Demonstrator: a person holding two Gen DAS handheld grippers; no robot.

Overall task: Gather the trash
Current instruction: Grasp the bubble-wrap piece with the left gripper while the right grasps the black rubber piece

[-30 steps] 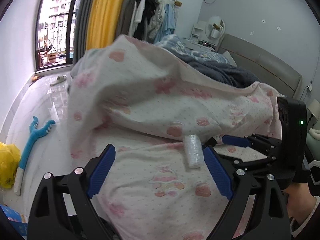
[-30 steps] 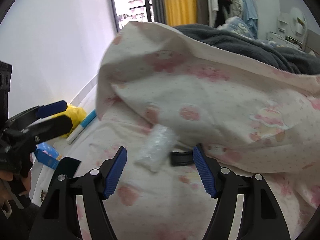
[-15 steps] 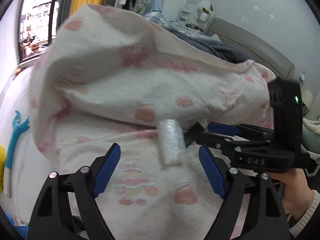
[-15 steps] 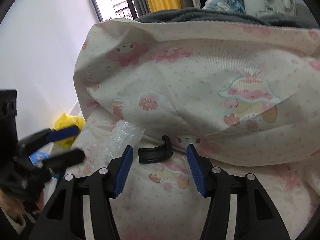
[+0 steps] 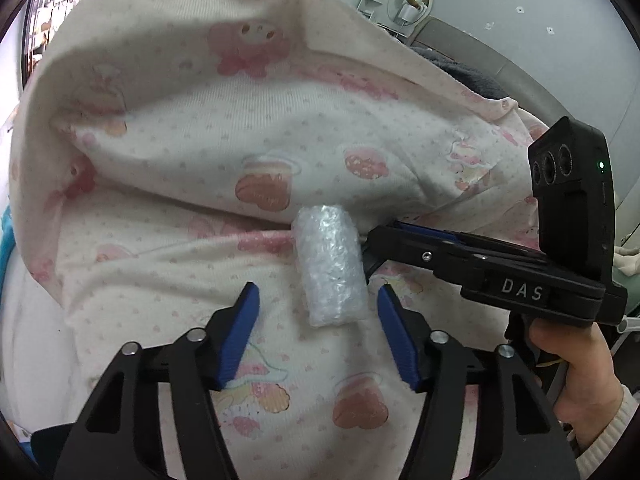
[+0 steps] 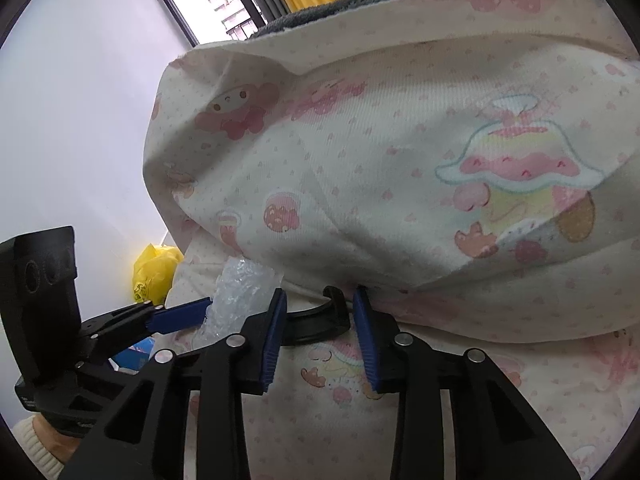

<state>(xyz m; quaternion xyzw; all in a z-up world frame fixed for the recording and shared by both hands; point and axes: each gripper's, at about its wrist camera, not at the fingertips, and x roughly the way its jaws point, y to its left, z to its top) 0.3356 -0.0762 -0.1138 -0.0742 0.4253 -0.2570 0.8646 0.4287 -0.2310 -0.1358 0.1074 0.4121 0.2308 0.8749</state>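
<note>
A roll of clear bubble wrap (image 5: 330,268) lies on the pink-patterned bedsheet, just under the folded quilt edge. My left gripper (image 5: 318,312) is open with its blue pads on either side of the roll's near end. The roll also shows in the right wrist view (image 6: 240,292). A curved black plastic piece (image 6: 320,316) lies on the sheet. My right gripper (image 6: 318,312) is open, its pads straddling the black piece without touching it. The right gripper is seen from the side in the left wrist view (image 5: 404,236), right beside the roll.
The pink cartoon-print quilt (image 6: 400,160) bulges over the bed behind both items. A yellow plastic bag (image 6: 154,270) sits on the floor to the left, with a blue packet (image 6: 134,354) near it. A grey headboard (image 5: 516,60) is at the back right.
Both grippers have moved forward and down. The left pads now flank the bubble wrap roll. The right pads have narrowed and now straddle the black piece.
</note>
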